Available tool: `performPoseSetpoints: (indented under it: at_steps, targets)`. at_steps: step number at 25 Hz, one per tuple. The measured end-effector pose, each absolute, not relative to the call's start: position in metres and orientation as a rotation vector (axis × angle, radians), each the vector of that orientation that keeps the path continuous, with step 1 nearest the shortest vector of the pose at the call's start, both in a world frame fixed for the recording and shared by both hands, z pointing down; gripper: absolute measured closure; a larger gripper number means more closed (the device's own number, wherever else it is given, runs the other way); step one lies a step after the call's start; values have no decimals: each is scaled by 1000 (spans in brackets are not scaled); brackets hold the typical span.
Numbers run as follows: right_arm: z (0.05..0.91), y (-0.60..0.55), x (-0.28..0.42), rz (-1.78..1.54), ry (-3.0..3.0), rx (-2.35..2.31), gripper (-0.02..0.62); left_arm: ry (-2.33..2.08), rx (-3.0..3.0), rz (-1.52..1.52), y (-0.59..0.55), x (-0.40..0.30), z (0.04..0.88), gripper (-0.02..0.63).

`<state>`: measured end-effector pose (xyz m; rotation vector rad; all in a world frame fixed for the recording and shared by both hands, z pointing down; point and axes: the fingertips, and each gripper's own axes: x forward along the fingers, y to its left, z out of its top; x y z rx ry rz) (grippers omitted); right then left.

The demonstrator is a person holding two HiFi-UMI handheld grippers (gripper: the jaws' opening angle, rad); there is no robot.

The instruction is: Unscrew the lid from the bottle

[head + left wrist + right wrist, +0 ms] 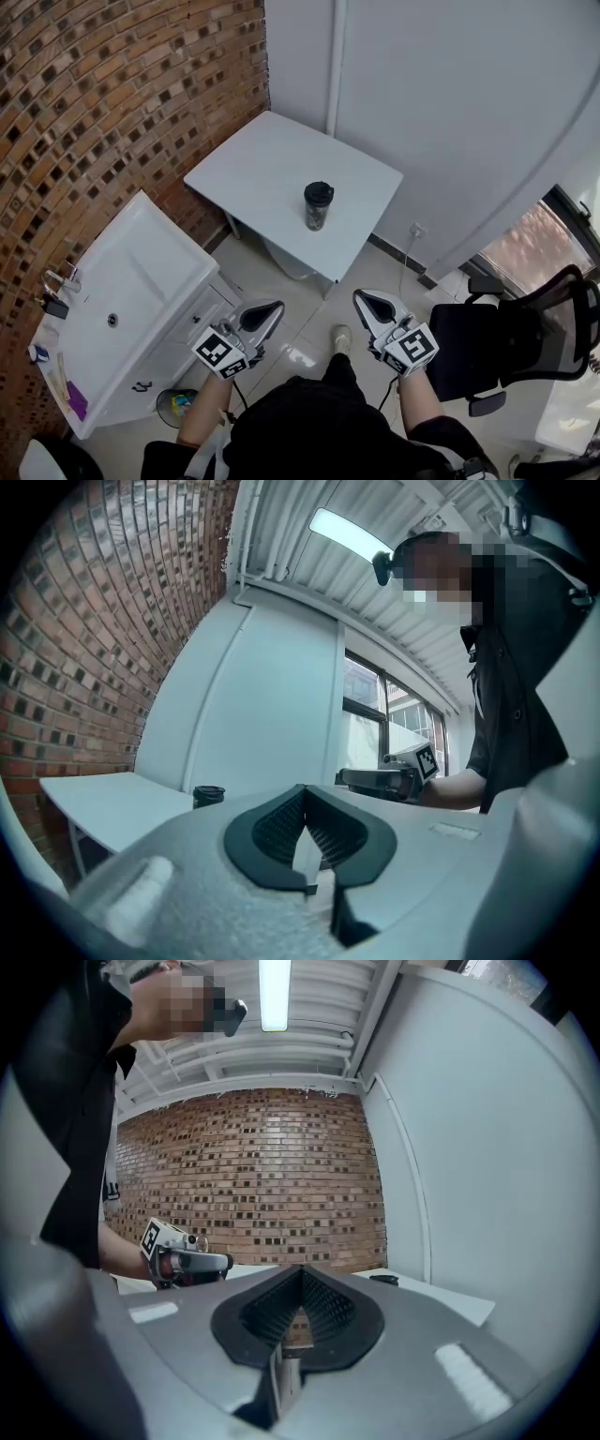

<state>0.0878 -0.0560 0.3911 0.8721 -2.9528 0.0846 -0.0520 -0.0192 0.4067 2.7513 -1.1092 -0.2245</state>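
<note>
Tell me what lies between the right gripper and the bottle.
Nothing stands there. In the head view, only a strip of floor and then bare tabletop separate the right gripper from the bottle.

The bottle (318,211) stands upright on the table (262,169), near its front right edge, lid (319,191) seemingly on top. A washbasin (141,272) lies left of the table along the brick wall (112,103); an office chair (511,342) stands right.

Bottle (208,797) mostly hidden behind left gripper (303,799); only its top shows, at the jaws' 9 o'clock. Right gripper (300,1279) hides all but the lid (382,1280). Chair (511,342) cut off at 4 o'clock edge.
</note>
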Motion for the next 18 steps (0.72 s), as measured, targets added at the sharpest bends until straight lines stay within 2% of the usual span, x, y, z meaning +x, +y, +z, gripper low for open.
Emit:
performPoseSetpoints:
  at_steps: [7, 18]
  targets:
    - [378, -114, 75, 23, -3000, 763, 591, -1234, 2711, -256, -65, -64, 398, 604]
    - [371, -211, 89, -27, -3058, 629, 591, -1328, 2686, -262, -154, -34, 391, 604]
